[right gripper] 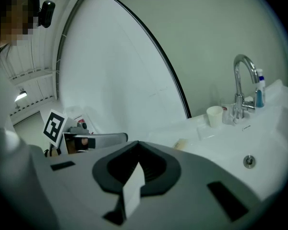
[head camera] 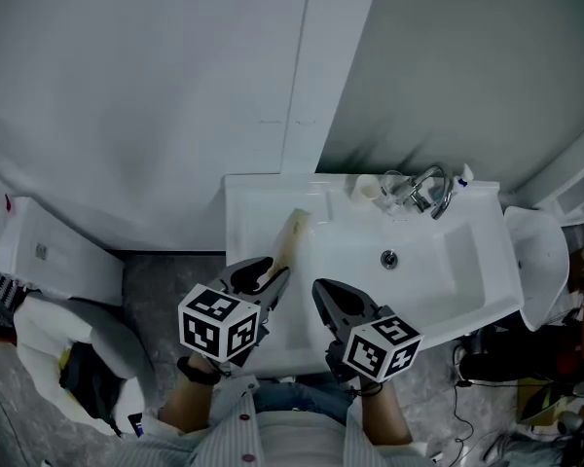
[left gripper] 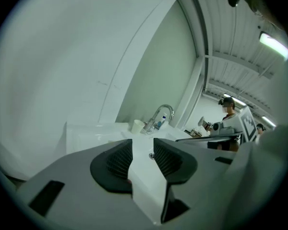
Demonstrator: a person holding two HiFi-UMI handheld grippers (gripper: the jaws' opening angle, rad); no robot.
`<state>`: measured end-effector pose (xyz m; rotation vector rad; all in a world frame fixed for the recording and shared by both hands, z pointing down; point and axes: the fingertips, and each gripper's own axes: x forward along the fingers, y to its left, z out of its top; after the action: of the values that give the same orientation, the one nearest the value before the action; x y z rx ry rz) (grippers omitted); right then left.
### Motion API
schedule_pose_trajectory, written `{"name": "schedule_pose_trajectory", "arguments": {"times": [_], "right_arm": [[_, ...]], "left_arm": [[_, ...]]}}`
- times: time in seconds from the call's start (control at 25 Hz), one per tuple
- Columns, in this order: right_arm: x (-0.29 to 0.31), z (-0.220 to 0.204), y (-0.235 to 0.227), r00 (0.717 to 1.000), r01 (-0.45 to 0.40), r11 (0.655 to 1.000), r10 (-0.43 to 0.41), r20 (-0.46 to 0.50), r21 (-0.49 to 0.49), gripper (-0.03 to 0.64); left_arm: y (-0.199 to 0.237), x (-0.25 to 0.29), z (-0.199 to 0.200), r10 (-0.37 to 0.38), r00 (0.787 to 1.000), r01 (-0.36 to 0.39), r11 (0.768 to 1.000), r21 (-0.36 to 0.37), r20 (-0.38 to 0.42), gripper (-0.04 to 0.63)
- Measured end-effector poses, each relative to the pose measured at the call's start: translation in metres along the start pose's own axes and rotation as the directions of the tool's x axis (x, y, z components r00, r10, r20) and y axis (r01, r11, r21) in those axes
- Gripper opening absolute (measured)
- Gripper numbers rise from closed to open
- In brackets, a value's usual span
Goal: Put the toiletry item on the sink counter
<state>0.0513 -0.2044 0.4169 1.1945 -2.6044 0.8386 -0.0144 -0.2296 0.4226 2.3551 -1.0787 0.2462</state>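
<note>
Lying on the white sink counter (head camera: 258,202) left of the basin (head camera: 409,261), the pale cream elongated toiletry item (head camera: 290,236) runs lengthwise straight ahead of the left gripper (head camera: 273,273) (the nearer one), whose jaws stand apart, empty; the right gripper (head camera: 323,295) is clenched on nothing.

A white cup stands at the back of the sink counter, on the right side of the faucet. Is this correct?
Not quite. The white cup does stand at the back of the sink counter, but on the left side of the faucet, not the right. The right gripper view shows this clearly, and the head view agrees.
</note>
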Motion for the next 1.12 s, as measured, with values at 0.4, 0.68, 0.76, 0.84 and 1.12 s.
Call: {"name": "schedule_pose_trajectory", "arguments": {"times": [0.4, 0.68, 0.76, 0.84, 1.12], "right_arm": [[-0.007, 0.040, 0.027, 0.996, -0.010, 0.993, 0.020, 0.087, -0.119, 0.011], [-0.015, 0.055, 0.042, 0.992, -0.013, 0.986, 0.034, 0.124, -0.166, 0.009], [-0.017, 0.055, 0.044, 0.991, -0.021, 0.986, 0.042, 0.125, -0.165, 0.009], [-0.019, 0.054, 0.044, 0.991, -0.019, 0.987, 0.039, 0.126, -0.161, 0.009], [-0.023, 0.056, 0.042, 0.993, 0.005, 0.986, 0.015, 0.119, -0.169, 0.009]], "left_arm": [[-0.034, -0.024, 0.030, -0.063, 0.997, 0.056, 0.989, 0.137, 0.050, 0.054], [-0.057, -0.036, 0.039, -0.122, 0.989, 0.103, 0.973, 0.206, 0.082, 0.025], [-0.061, -0.038, 0.040, -0.131, 0.988, 0.109, 0.970, 0.218, 0.087, 0.020], [-0.063, -0.039, 0.038, -0.140, 0.987, 0.119, 0.967, 0.225, 0.079, 0.017], [-0.067, -0.041, 0.041, -0.158, 0.984, 0.135, 0.965, 0.225, 0.085, 0.017]]}}
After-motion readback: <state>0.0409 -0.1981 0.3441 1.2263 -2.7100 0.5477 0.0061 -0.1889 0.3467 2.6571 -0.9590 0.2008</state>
